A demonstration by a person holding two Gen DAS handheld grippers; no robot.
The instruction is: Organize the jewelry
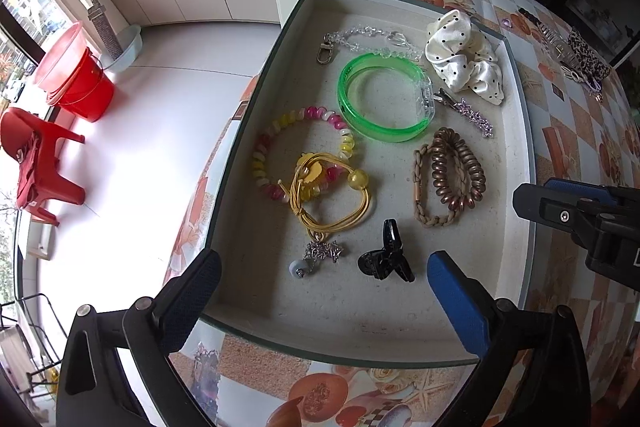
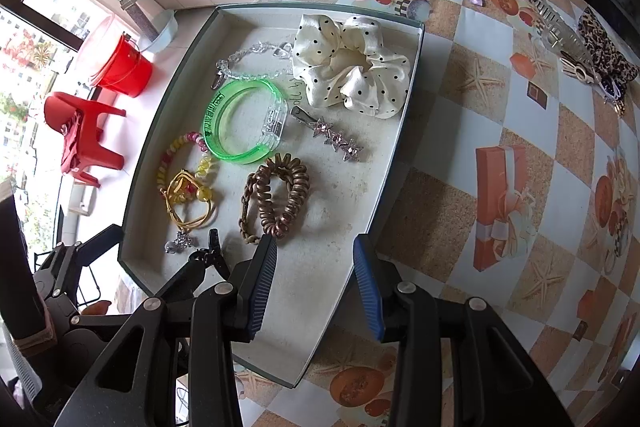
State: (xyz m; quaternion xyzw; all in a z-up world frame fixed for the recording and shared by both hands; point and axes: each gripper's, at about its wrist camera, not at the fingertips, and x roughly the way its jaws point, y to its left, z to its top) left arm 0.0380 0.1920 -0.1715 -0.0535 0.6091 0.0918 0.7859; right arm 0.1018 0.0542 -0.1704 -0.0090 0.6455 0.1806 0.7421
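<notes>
My left gripper (image 1: pixel 324 279) points steeply down over the near edge of the tray (image 1: pixel 516 131), fingers spread wide and released, nothing between them but the black claw clip (image 1: pixel 386 259) lying flat on the tray floor just beyond the tips. My right gripper (image 2: pixel 316 267) also points steeply down at the tray's near right corner, its fingers part-way apart and gripping nothing; bare tray floor shows in the gap.

The jewelry fills the tray's far and left portions: a polka-dot scrunchie (image 1: pixel 464 59) in the far right corner, a clear bead chain (image 1: pixel 368 39) along the far wall, a green bangle (image 1: pixel 384 99) just before it, a star hair clip (image 1: pixel 472 115) beside the bangle. A brown spiral hair tie (image 1: pixel 456 171) and braided band sit mid-tray; a pink-and-yellow bead bracelet (image 1: pixel 280 147) and yellow cord bracelet (image 1: pixel 336 195) overlap toward the left wall, a small silver charm (image 1: pixel 316 255) nearer me.

The tray's near right part lies open. The tray overhangs the table's (image 2: pixel 500 107) left edge. More hair pieces (image 2: pixel 580 51) wait well apart at the table's far right.
</notes>
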